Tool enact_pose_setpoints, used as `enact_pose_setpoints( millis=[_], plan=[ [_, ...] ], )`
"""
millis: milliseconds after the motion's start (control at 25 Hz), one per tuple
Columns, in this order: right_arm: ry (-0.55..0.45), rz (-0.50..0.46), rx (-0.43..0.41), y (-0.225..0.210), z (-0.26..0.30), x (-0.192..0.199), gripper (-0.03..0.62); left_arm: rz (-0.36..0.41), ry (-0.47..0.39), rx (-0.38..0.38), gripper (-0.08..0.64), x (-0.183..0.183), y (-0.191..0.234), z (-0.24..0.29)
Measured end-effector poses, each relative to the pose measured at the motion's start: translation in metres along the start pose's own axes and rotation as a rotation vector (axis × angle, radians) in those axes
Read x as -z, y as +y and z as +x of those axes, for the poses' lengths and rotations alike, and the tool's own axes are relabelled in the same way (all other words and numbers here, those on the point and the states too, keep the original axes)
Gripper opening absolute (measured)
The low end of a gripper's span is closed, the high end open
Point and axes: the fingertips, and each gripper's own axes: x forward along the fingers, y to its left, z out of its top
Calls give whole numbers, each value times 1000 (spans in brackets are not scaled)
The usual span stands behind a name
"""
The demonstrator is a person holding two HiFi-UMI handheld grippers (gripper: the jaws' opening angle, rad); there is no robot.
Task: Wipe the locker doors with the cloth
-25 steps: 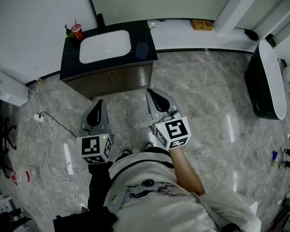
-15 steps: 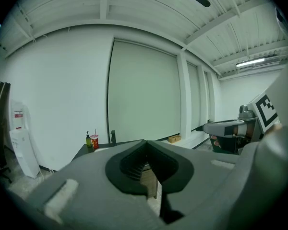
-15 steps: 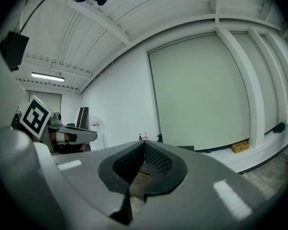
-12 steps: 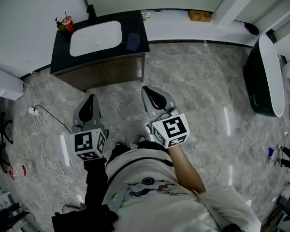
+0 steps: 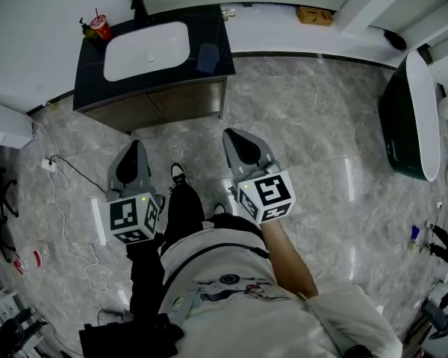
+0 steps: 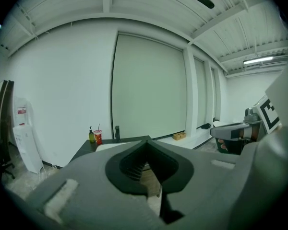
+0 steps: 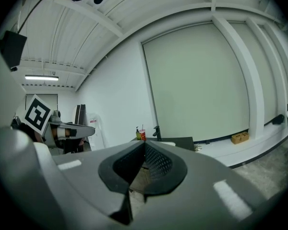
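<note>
Grey marble floor [image 5: 313, 148]: small white plug block [image 5: 48, 162] with trailing cables at left of frame, black tub [image 5: 403, 125] at right edge. Dark vanity counter [image 5: 218, 28], upper left: white basin [image 5: 145, 49] set in, red cup [image 5: 101, 27] at back-left corner, blue cloth [image 5: 206, 57] just right of basin.

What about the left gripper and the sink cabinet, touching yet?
Apart. The head view shows a strip of floor between the left gripper, jaws shut, and the sink cabinet.

A red cup [image 5: 100, 27] stands beside the basin [image 5: 145, 51].
</note>
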Motion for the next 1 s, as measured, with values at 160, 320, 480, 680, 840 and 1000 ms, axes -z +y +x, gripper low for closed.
enact_pose_setpoints(
  millis=[160, 320, 480, 680, 840, 1000],
  plan=[
    [14, -5, 30, -6, 39, -3, 5, -16, -10, 23, 3, -6, 28, 41],
    [12, -17, 59, -13, 89, -23, 5, -7, -15, 68, 3, -21, 50, 92],
    [0, -29, 94, -12, 142, -40, 5, -11, 1, 120, 3, -24, 70, 135],
    [26, -34, 117, -12, 199, -43, 5, 1, 5, 172, 3, -33, 93, 180],
    [92, -28, 136, -22, 226, -29, 5, -13, 19, 187, 3, -32, 104, 206],
    [176, 6, 150, -47, 246, 2, 5, -30, 66, 186, 3, -15, 103, 230]
  ],
)
